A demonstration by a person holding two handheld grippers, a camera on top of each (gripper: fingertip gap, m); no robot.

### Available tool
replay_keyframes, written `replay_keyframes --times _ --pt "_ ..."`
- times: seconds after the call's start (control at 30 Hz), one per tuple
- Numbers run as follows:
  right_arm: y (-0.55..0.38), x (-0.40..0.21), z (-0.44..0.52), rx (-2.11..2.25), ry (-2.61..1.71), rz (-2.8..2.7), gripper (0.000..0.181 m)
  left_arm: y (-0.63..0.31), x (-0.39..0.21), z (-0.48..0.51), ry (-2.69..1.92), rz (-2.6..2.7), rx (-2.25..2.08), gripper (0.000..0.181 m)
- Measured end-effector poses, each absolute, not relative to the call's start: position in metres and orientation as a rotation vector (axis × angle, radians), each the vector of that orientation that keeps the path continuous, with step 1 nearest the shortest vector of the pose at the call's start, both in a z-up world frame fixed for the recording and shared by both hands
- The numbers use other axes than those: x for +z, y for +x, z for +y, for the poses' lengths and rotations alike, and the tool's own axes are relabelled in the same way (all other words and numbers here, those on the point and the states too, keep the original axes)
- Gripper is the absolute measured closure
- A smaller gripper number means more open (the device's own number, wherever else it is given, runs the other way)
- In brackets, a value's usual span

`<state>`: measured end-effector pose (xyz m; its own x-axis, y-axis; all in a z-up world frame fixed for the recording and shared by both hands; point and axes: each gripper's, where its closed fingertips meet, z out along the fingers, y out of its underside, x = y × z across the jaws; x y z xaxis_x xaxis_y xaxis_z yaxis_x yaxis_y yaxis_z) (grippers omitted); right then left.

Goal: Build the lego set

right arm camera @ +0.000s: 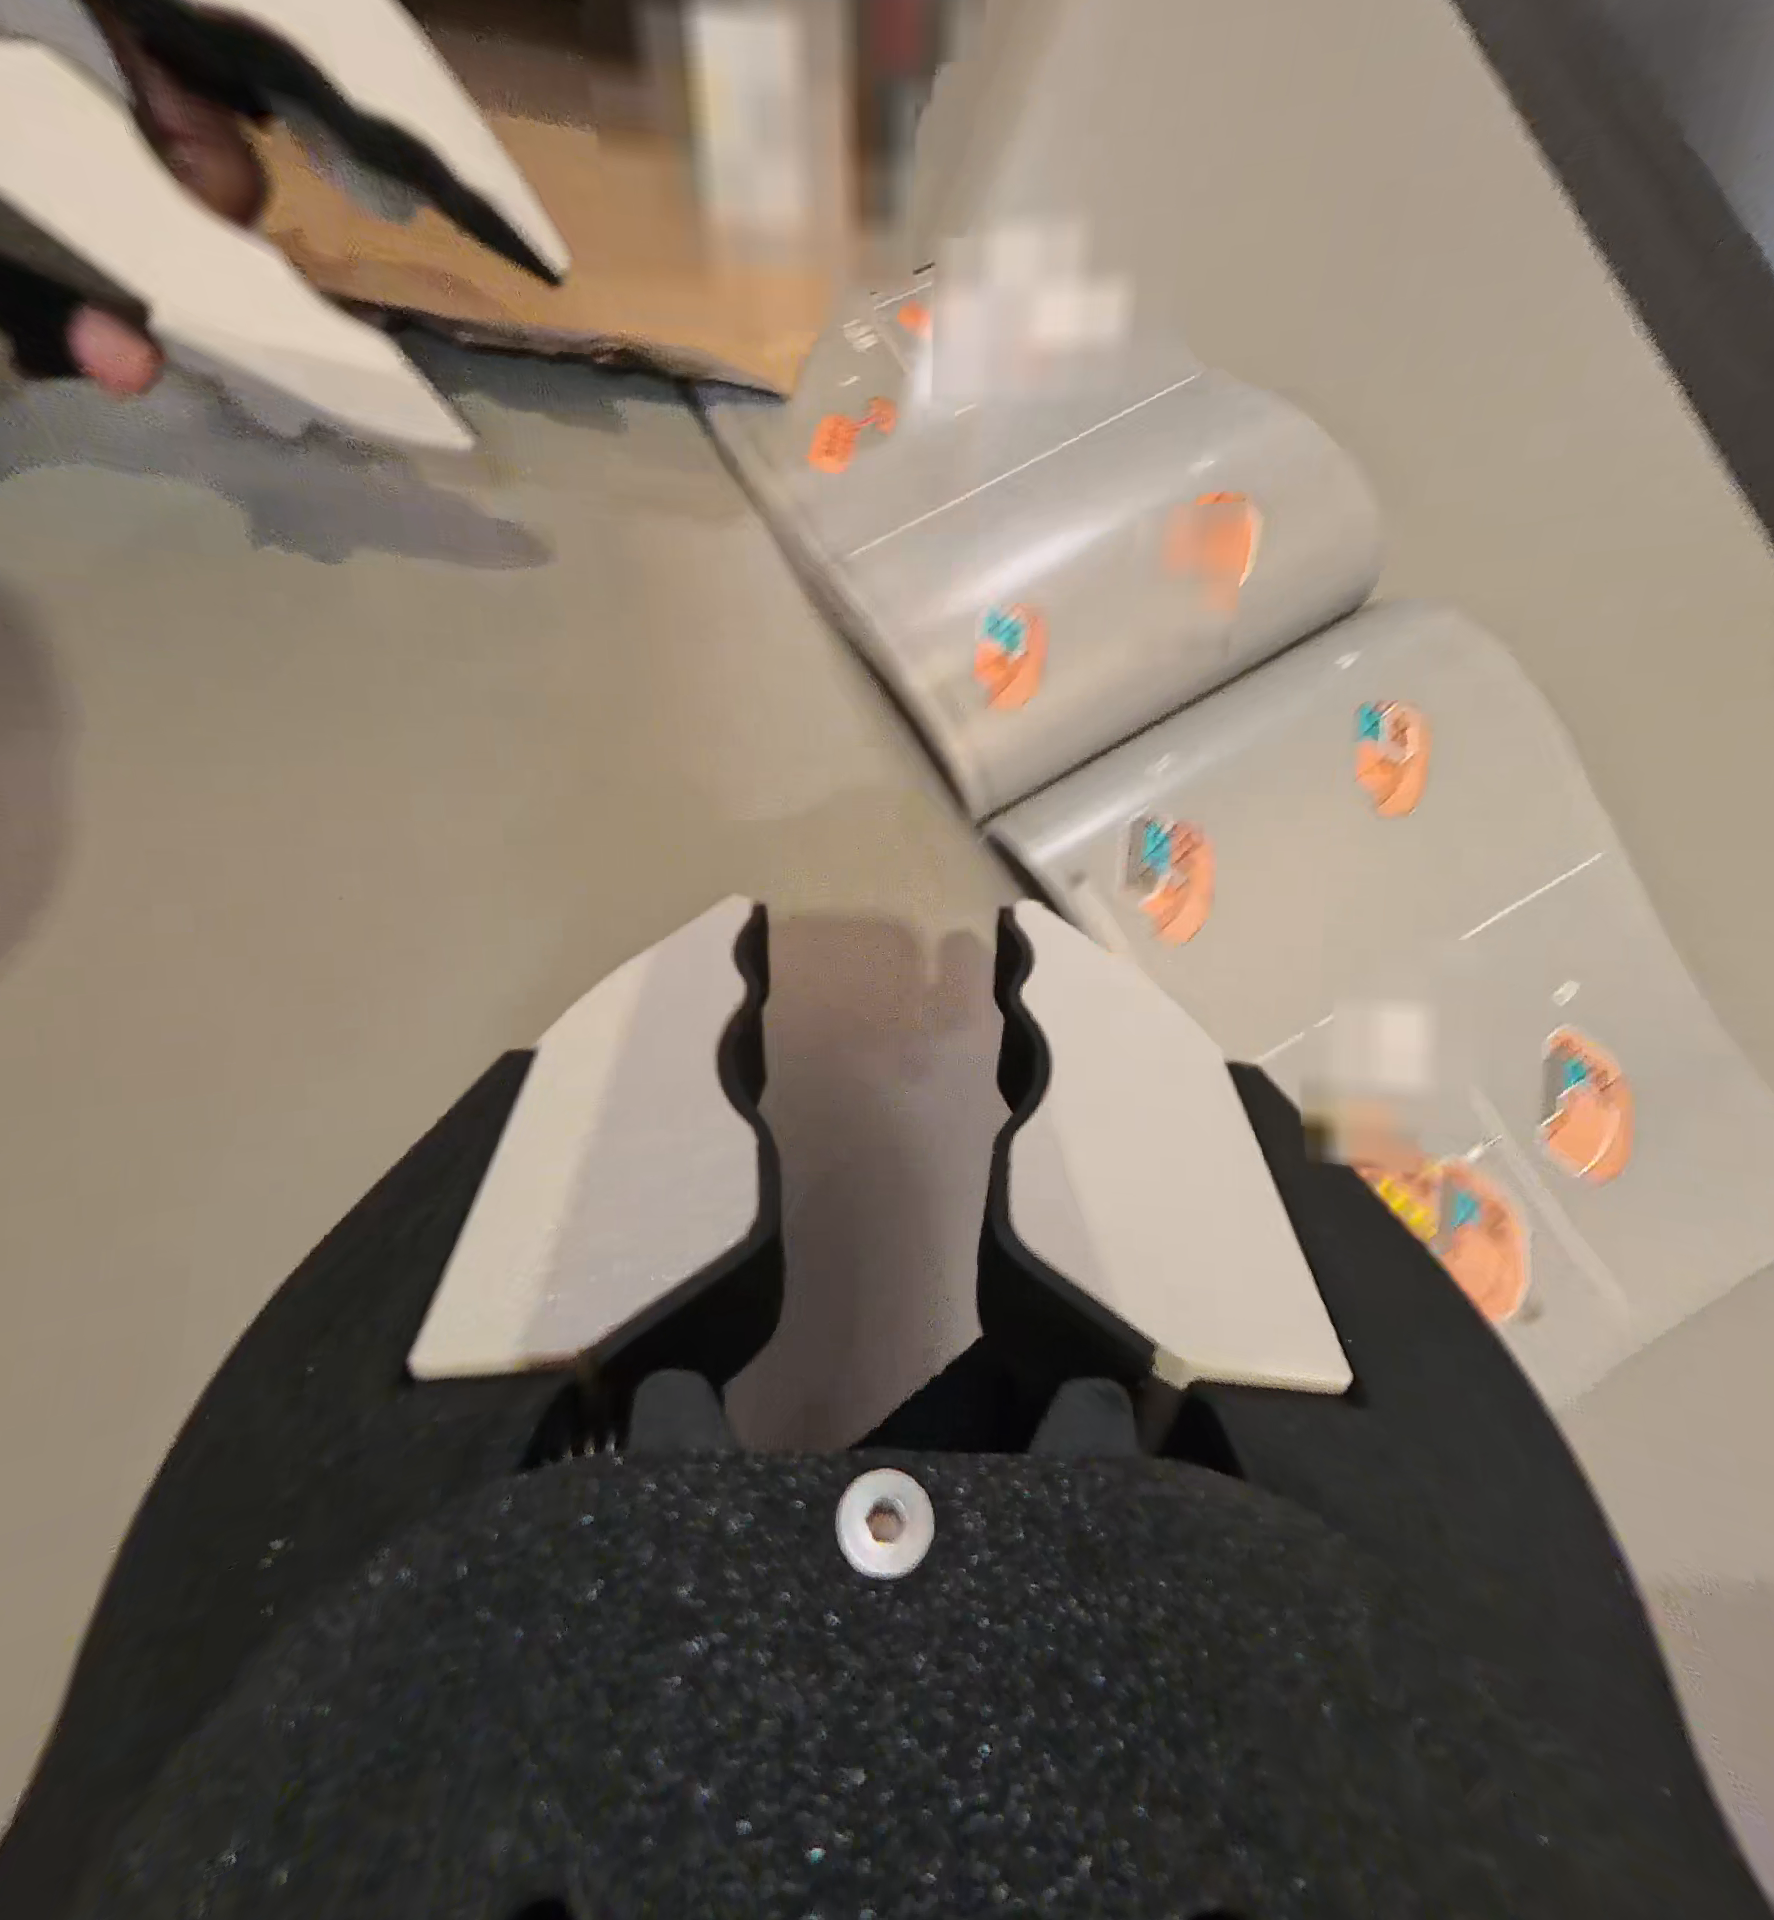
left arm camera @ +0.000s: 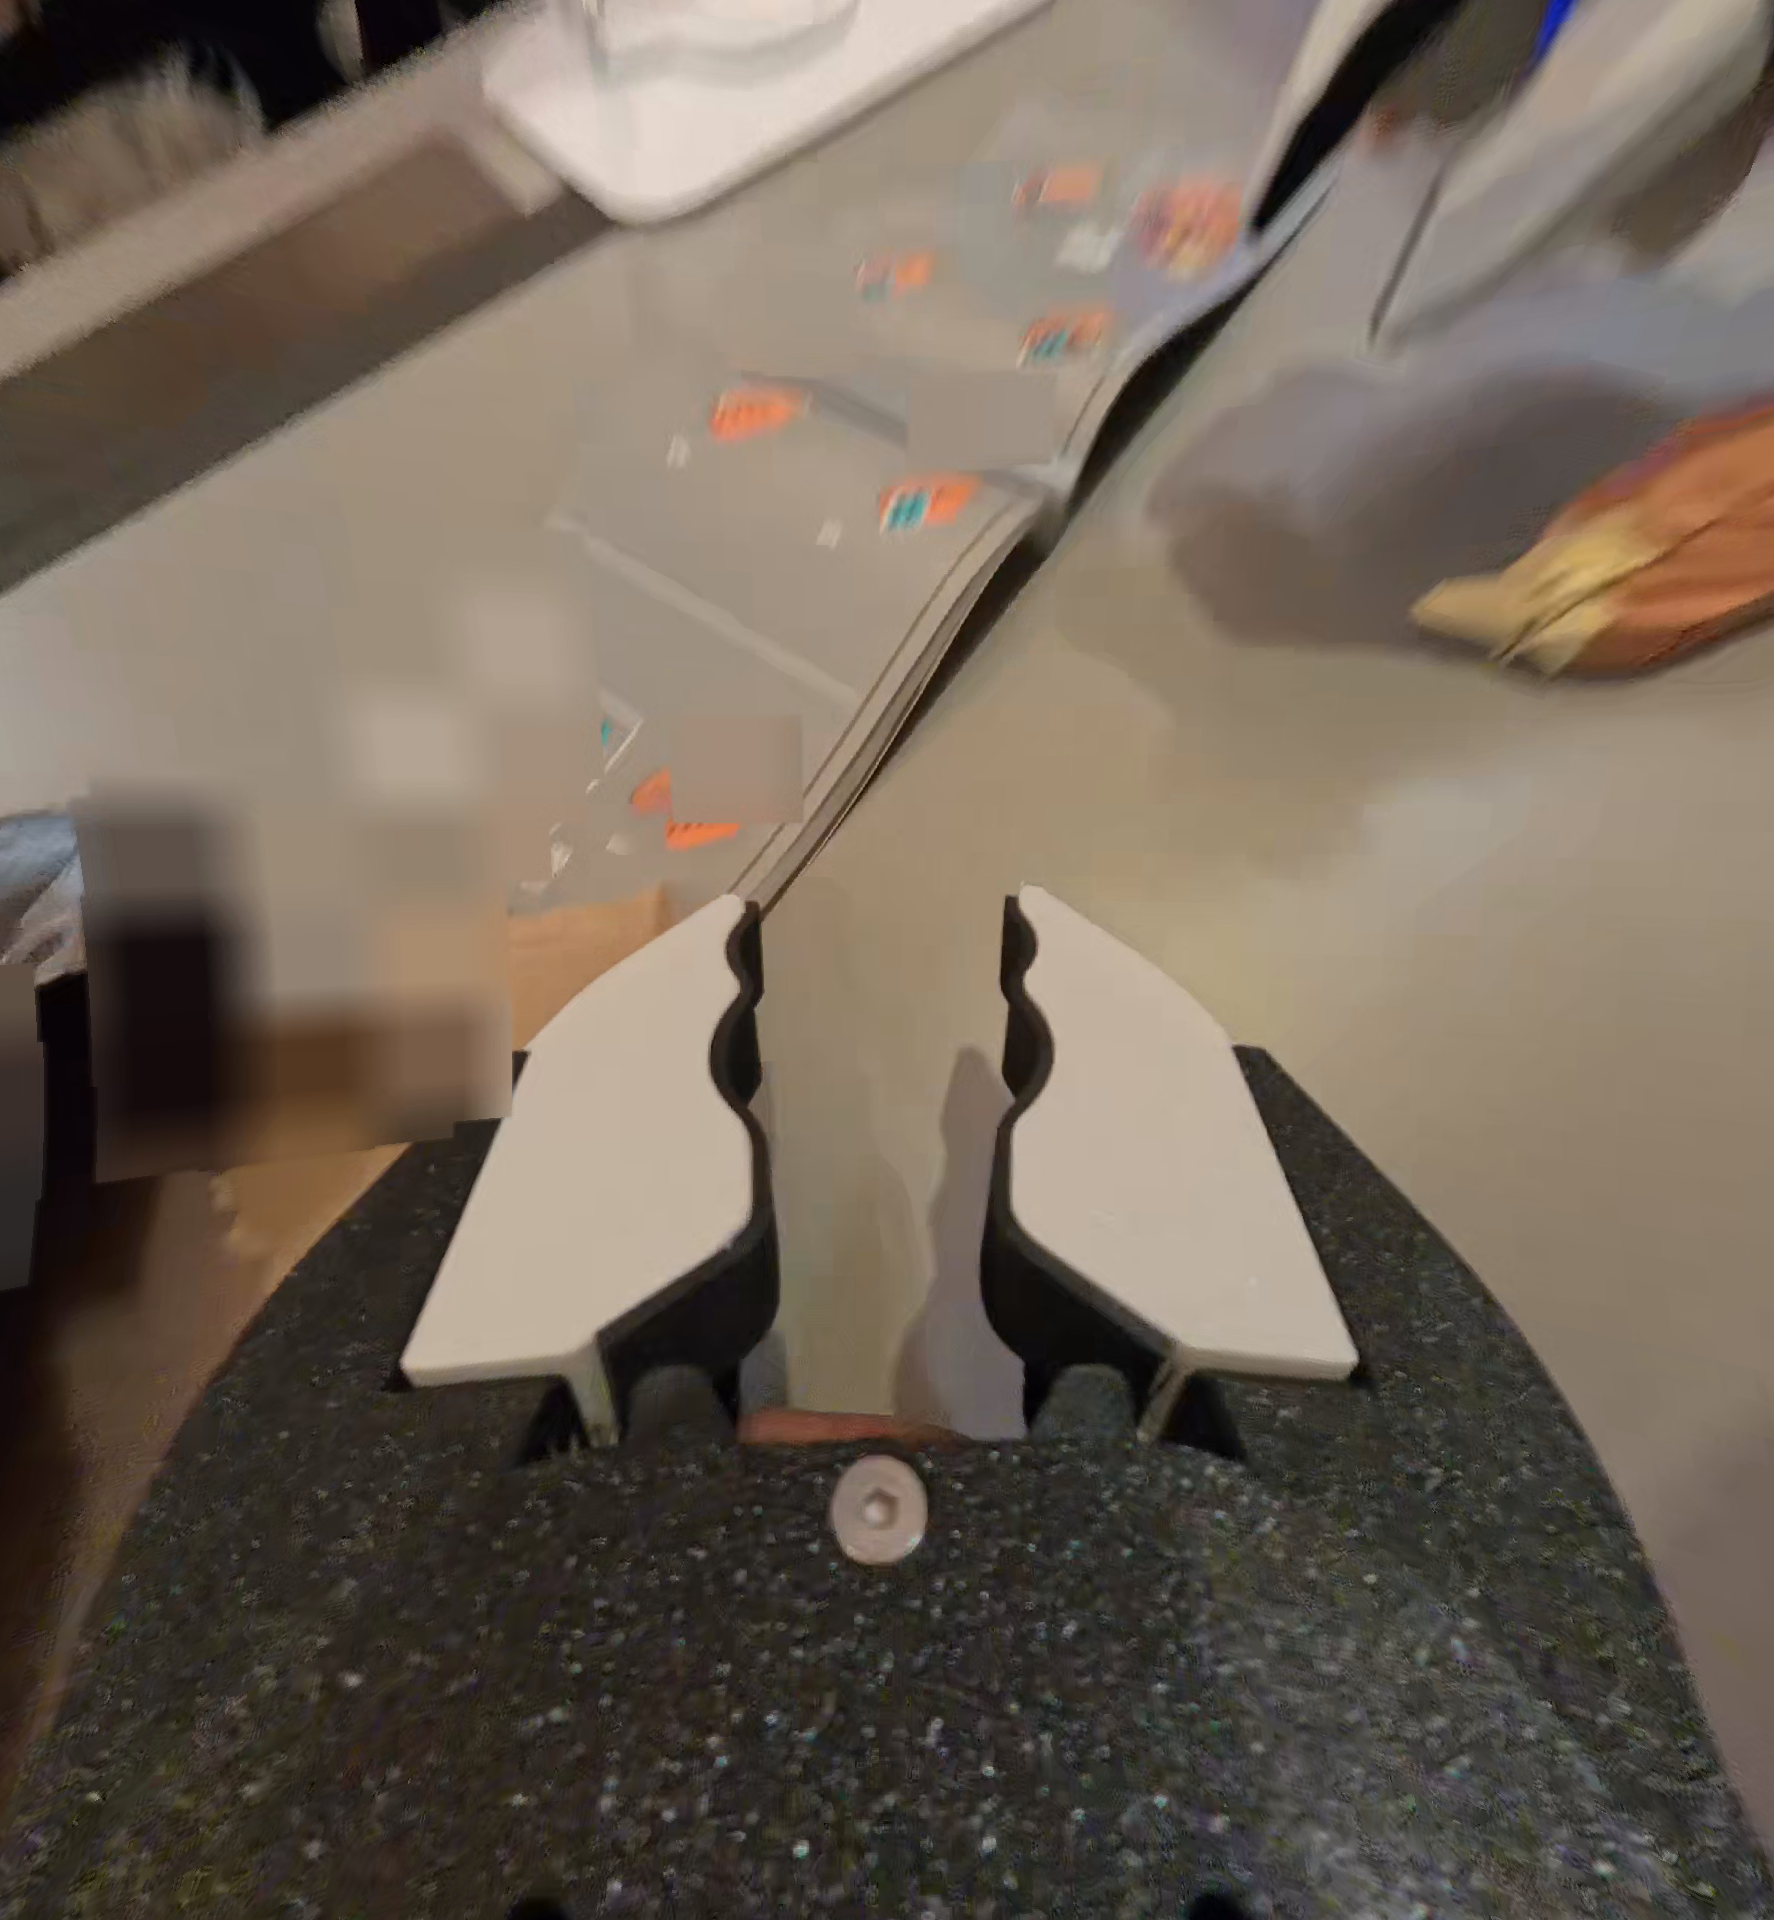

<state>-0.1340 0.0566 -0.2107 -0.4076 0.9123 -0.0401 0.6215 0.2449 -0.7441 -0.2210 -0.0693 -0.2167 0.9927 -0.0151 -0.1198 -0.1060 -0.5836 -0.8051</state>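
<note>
The open instruction booklet lies on the grey table, its pages showing orange and teal build pictures; it also shows in the right wrist view, with curled pages. My left gripper is open and empty, its tips just past the booklet's near edge. My right gripper is open and empty above bare table, left of the booklet. The left gripper also shows at the top left of the right wrist view. No loose bricks are clearly visible.
A blurred orange-brown and tan shape lies at the right; I cannot tell what it is. A white tray sits at the far edge. A cardboard box and a dark box stand beyond the booklet.
</note>
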Motion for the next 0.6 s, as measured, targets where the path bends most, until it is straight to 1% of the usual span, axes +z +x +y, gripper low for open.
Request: replay_keyframes --times 0.03,0.17,0.3,0.43,0.6 --pt "-0.12 -0.211 0.053 0.996 -1.394 -2.126 0.133 -0.212 -0.209 -0.066 -2.113 0.075 0.07 0.138" --pt "-0.075 -0.221 0.045 0.945 -1.375 -2.121 0.121 -0.169 -0.199 -0.056 -1.92 0.029 -0.218 0.139" --pt "-0.05 -0.236 0.038 0.881 -1.397 -2.13 0.115 -0.139 -0.207 -0.045 -1.882 0.067 -0.283 0.138" --pt "-0.044 -0.249 0.034 0.85 -1.409 -2.164 0.113 -0.123 -0.195 -0.032 -1.798 0.07 -0.32 0.13" --pt "-0.041 -0.257 0.028 0.809 -1.389 -2.212 0.117 -0.118 -0.192 -0.025 -1.768 0.057 -0.32 0.129"
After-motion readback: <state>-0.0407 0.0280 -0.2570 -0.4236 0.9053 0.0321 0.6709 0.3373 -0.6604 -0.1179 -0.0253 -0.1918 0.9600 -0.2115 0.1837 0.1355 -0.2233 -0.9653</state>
